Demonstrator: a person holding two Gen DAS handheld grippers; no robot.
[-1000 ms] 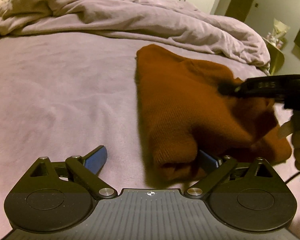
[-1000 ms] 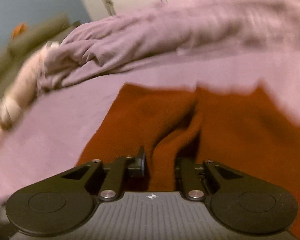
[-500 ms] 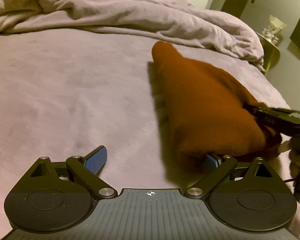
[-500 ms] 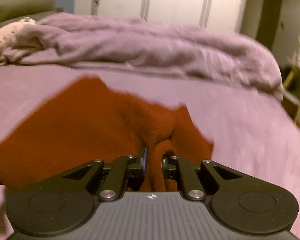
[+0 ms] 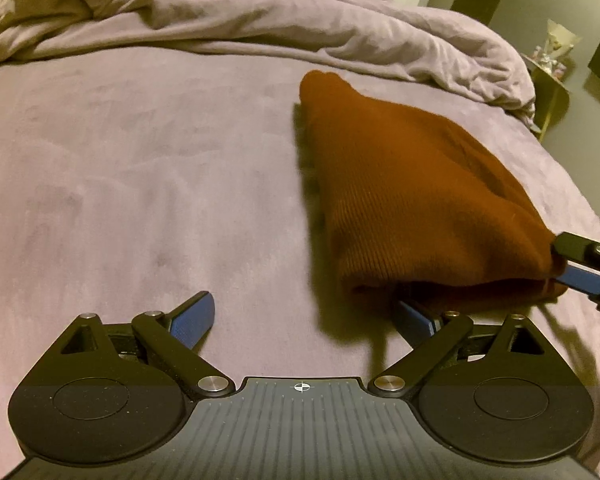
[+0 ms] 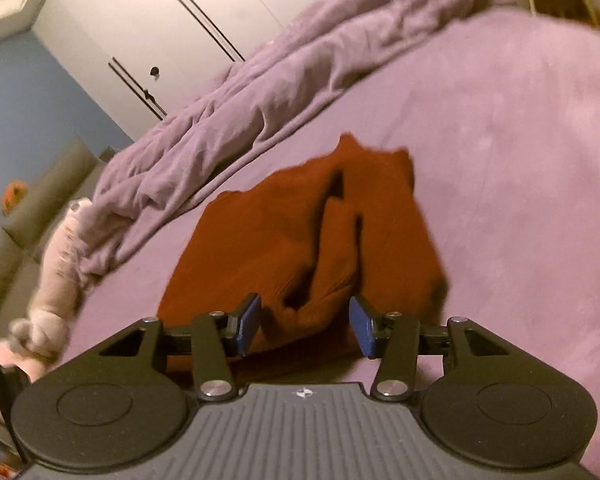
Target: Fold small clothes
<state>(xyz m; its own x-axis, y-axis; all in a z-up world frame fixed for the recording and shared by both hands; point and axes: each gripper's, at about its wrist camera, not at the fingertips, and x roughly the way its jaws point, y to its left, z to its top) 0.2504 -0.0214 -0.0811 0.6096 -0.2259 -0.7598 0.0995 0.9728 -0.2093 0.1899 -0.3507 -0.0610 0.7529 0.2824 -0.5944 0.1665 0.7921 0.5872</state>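
Observation:
A rust-orange knitted garment point(image 5: 404, 196) lies folded on the purple bed sheet point(image 5: 140, 184), right of centre in the left wrist view. My left gripper point(image 5: 300, 320) is open wide; its right finger lies at the garment's near edge. My right gripper point(image 6: 304, 324) is open, its blue pads either side of a bunched fold of the garment point(image 6: 332, 248), with gaps on both sides. The right gripper also shows at the garment's right end in the left wrist view point(image 5: 580, 272).
A crumpled purple duvet point(image 5: 260, 12) lies across the far side of the bed. A soft toy point(image 6: 56, 280) lies at the left in the right wrist view. White wardrobe doors point(image 6: 180, 32) stand behind. A small side table point(image 5: 548, 80) stands past the bed's right edge.
My right gripper has opened and let go of the garment fold it was pinching. The garment has been pulled over into a narrower fold to the right. My left gripper stays open.

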